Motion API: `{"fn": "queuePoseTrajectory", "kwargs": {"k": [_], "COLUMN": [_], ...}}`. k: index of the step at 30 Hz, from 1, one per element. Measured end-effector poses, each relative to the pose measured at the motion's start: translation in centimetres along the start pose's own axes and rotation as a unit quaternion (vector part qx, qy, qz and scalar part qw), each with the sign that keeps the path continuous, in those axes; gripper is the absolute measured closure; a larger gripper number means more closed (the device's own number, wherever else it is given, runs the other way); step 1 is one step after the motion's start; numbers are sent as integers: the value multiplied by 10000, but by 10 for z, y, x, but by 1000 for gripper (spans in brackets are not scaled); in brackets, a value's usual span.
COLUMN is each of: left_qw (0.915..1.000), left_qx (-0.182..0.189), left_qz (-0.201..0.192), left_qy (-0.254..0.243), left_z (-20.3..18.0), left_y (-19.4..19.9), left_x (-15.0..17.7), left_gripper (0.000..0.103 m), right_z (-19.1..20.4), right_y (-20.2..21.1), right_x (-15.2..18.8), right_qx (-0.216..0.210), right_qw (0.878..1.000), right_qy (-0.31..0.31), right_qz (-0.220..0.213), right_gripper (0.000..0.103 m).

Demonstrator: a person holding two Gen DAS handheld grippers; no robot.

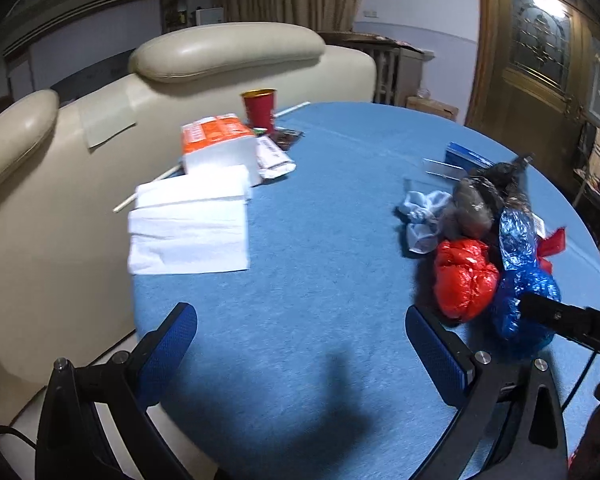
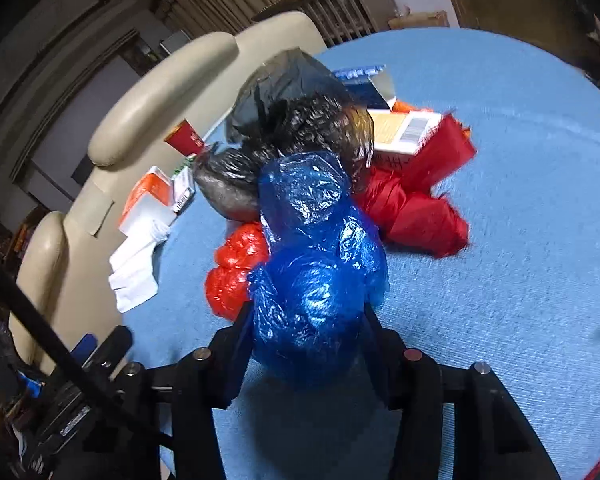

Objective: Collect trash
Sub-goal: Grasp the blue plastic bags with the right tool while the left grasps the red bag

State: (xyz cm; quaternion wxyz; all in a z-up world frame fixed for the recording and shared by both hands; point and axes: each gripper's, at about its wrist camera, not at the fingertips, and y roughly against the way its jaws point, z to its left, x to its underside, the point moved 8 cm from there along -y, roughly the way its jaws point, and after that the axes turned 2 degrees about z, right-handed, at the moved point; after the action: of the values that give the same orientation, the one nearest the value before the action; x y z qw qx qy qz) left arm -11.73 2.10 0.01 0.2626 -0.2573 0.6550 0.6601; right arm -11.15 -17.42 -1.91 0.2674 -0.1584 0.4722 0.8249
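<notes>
R gripper (image 2: 306, 344) is pinching the blue plastic bag (image 2: 316, 264) at its near, lower bulge, fingers pressed into the crumpled film on both sides; can't tell if the bag is lifted or resting on the blue tablecloth (image 2: 520, 240). L gripper (image 1: 300, 344) hangs spread wide over bare cloth, nothing between the pads (image 1: 172, 344); it sits to the left of the blue bag, apart from it.

Landmark = blue bag. Touching it on the left: a small red plastic bag (image 2: 232, 276); just behind it: a black/grey plastic bag (image 2: 296, 120), crinkled; behind and to the right: red wrapping (image 2: 420, 208) plus a flat carton w/ barcode (image 2: 404, 132). Far left of it, near the table edge: white tissues (image 1: 188, 228), an orange-and-white box (image 1: 220, 144), a red cup (image 1: 260, 108). A pale blue cloth scrap (image 1: 424, 216) lies left of the black bag.

Handling, as a guess: bags look light, soft, thin, slippery; film collapses under a squeeze, so a shallow pinch may slide off; best hold is a bunched fold or twisted neck, not the smooth swollen part. Contents unknown; may shift. Red bag looks an easy L-side pick by its crumpled top; tissues flimsy, take at an edge.
</notes>
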Motion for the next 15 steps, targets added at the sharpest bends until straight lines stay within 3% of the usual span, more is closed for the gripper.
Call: {"fn": "queuePoseTrajectory", "kwargs": {"k": [7, 11, 15], "left_qw": [9964, 9931, 9913], "left_qx": [584, 712, 608], "left_qz": [42, 255, 499], "left_qy": [-607, -893, -1051], "left_z": [-68, -108, -125], "left_y": [-9, -30, -54], "left_x": [-16, -22, -21], "left_gripper": [0, 0, 0], "right_z": [-23, -45, -61], "right_y": [50, 73, 92], "right_x": [13, 21, 24], "right_qx": [150, 242, 291], "right_qw": [9991, 9980, 9969], "right_qy": [-54, -264, -399], "right_qz": [-390, -515, -613], "right_gripper": [52, 52, 52]}}
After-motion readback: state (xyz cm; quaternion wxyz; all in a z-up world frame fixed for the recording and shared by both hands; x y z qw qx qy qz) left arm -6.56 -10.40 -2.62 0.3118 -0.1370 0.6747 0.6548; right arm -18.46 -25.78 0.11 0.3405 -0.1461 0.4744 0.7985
